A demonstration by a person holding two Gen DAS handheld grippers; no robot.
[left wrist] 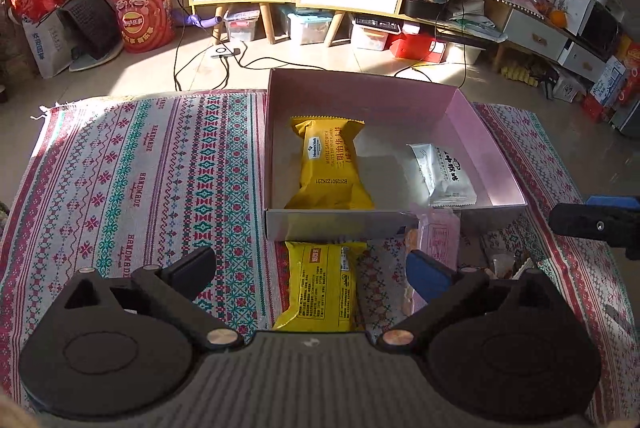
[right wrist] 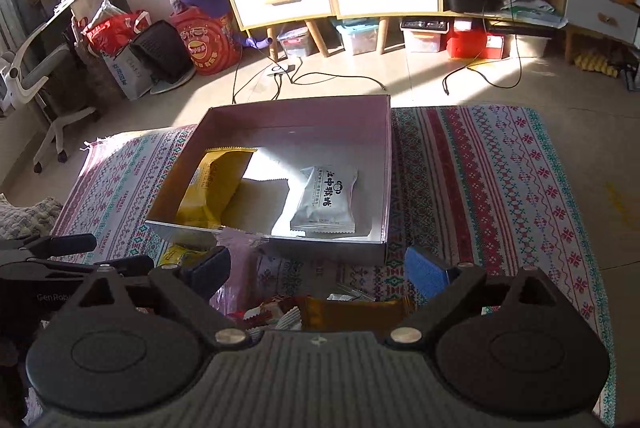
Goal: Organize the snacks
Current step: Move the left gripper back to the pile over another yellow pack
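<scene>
An open pink-lined box stands on the patterned cloth. Inside lie a yellow waffle packet and a white packet. In the left wrist view a second yellow packet lies on the cloth just in front of the box, between the spread fingers of my left gripper, which is open and touches nothing. A clear pink-tinted packet leans at the box's front. My right gripper is open above a pile of loose snacks.
The patterned cloth covers the work surface. The right gripper's finger shows at the right edge of the left wrist view; the left gripper shows at the left of the right wrist view. Shelves, storage bins and cables lie beyond.
</scene>
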